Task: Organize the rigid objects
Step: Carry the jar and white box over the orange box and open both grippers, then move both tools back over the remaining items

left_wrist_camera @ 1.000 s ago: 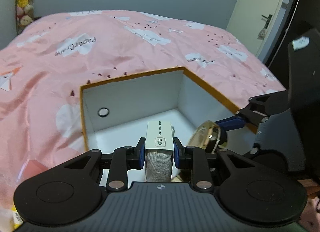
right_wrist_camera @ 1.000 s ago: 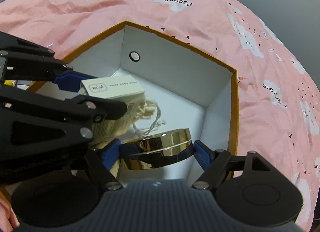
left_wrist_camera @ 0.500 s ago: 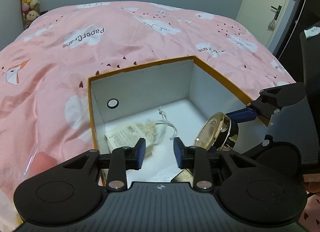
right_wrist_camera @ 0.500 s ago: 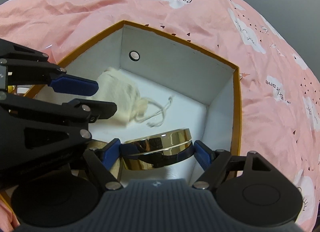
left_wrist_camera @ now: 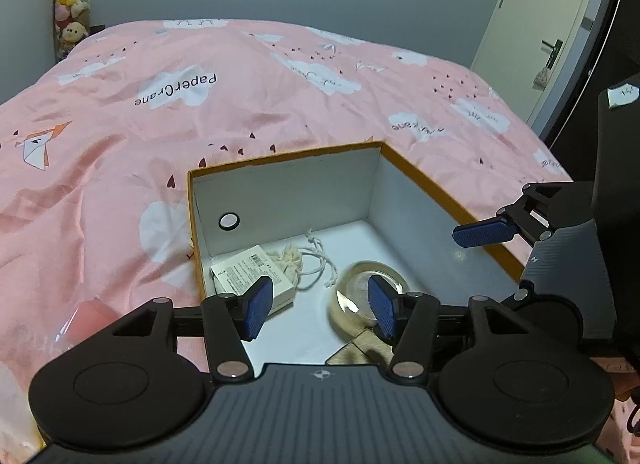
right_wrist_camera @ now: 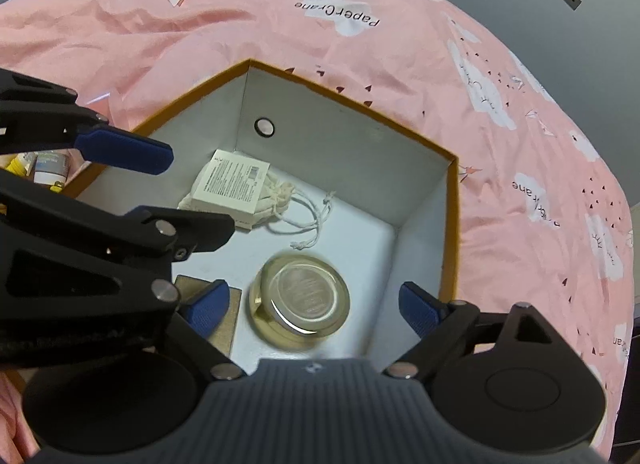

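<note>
Gold tin (right_wrist_camera: pixel 301 301) in box (right_wrist_camera: pixel 451 224), both tools released, bedspread (left_wrist_camera: pixel 280 96) reading "PaperCrane"

Left black gripper with blue pads (left_wrist_camera: pixel 320 306) sits bottom centre, jaws spread wide and holding nothing. Right behind it is the orange-rimmed white cardboard box (left_wrist_camera: pixel 288 192) on a pink cloud-print bedspread (left_wrist_camera: pixel 200 104). Inside: a white labelled carton on a cream drawstring pouch (left_wrist_camera: pixel 256 274) lower left, and a round gold tin (left_wrist_camera: pixel 360 296) lying flat beside it. The other gripper's blue pad (left_wrist_camera: pixel 482 233) pokes in at right.
</note>
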`<action>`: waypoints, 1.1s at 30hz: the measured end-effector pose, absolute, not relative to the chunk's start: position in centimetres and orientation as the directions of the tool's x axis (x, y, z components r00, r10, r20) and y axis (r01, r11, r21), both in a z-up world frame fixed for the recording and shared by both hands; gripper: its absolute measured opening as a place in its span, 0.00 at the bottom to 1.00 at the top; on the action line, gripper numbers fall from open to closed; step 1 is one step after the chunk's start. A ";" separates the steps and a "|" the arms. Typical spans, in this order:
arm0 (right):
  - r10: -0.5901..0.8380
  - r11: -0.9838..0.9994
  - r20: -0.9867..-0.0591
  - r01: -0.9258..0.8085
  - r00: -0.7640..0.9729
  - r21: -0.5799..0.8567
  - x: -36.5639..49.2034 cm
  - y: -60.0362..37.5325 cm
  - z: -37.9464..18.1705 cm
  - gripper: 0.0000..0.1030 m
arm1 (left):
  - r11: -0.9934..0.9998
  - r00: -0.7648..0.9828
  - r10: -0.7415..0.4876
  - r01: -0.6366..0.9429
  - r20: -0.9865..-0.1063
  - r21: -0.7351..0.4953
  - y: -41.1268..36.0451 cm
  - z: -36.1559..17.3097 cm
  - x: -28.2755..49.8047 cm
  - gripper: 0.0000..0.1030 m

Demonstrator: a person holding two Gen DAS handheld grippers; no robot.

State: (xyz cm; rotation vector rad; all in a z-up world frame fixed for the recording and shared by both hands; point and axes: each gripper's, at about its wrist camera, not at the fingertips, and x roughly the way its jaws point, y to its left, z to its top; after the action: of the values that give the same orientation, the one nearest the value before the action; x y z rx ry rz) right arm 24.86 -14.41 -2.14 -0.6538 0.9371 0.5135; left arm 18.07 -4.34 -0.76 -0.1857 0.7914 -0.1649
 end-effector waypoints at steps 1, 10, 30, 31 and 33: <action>0.122 0.700 -0.854 -0.654 0.505 -0.287 24.7 -14.5 -1.9 0.88 | 0.970 0.696 -0.218 0.079 -0.685 -0.229 -4.3 -0.6 17.9 0.61; 0.163 0.721 -0.818 -0.632 0.551 -0.282 23.0 -14.6 0.1 0.88 | 0.973 0.750 -0.193 0.063 -0.633 -0.223 -3.8 1.3 15.9 0.64; 0.410 0.720 -0.668 -0.671 0.620 -0.180 15.9 -9.8 4.7 0.86 | 0.967 0.842 -0.071 -0.074 -0.535 -0.244 3.2 5.5 9.7 0.67; 0.422 0.705 -0.671 -0.686 0.610 -0.180 15.7 -9.2 4.7 0.82 | 0.965 0.837 -0.064 -0.086 -0.543 -0.246 3.8 5.4 9.5 0.67; 0.449 0.668 -0.681 -0.723 0.579 -0.175 15.3 -8.1 4.5 0.80 | 0.963 0.828 -0.043 -0.115 -0.559 -0.245 4.7 4.9 9.0 0.67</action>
State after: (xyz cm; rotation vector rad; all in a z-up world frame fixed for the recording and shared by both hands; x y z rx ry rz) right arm 15.34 -8.12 4.50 -0.4685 0.6448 0.7147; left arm 9.02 4.69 4.91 -0.2750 0.5961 0.0383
